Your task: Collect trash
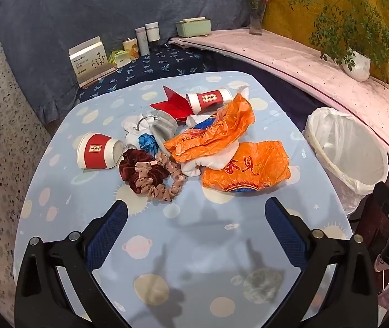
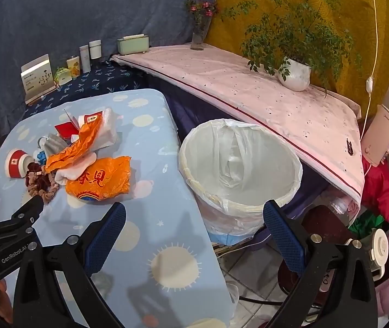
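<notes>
A pile of litter lies on the blue-clothed table (image 1: pixel 194 246): two orange plastic bags (image 1: pixel 245 166) (image 1: pixel 210 134), two red-and-white paper cups (image 1: pixel 98 151) (image 1: pixel 209 99), a red paper piece (image 1: pixel 173 105), scrunchies (image 1: pixel 150 175) and white cloths. The white-lined trash bin (image 2: pixel 238 169) stands right of the table; it also shows in the left wrist view (image 1: pixel 347 147). My left gripper (image 1: pixel 195 210) is open and empty, hovering short of the pile. My right gripper (image 2: pixel 194 213) is open and empty, between table edge and bin. The near orange bag (image 2: pixel 98 177) lies left of it.
A pink-covered shelf (image 2: pixel 249 87) behind the bin carries a potted plant (image 2: pixel 294 73) and a flower vase (image 2: pixel 198 35). Boxes and jars (image 1: pixel 139 43) stand on a dark blue surface beyond the table. The left gripper's body (image 2: pixel 5 232) shows at the lower left of the right wrist view.
</notes>
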### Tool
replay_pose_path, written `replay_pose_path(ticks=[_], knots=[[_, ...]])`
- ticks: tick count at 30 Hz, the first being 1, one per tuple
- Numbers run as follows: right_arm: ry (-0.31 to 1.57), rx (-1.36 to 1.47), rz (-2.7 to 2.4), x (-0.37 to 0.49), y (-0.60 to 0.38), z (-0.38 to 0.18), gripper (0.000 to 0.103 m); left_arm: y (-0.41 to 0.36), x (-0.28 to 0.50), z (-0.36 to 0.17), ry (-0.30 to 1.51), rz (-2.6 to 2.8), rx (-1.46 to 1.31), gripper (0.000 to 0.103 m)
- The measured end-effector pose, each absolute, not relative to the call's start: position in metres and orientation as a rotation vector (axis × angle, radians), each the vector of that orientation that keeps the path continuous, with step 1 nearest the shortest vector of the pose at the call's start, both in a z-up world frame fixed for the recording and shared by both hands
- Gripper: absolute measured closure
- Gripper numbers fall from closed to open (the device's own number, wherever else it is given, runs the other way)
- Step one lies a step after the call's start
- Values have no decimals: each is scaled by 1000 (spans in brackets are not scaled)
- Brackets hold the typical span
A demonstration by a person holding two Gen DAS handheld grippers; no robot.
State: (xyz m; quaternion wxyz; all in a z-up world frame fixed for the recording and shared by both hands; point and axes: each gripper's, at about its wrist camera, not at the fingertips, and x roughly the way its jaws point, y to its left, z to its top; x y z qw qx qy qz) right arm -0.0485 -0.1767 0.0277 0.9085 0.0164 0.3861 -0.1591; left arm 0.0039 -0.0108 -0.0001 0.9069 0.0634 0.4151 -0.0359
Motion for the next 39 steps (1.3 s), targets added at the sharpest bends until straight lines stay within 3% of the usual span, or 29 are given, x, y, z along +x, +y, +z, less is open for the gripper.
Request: replay_pose_path(ticks=[39], knots=[[767,26,-320,-45,-166,32,7,18,2,8,826,-81,118,7]])
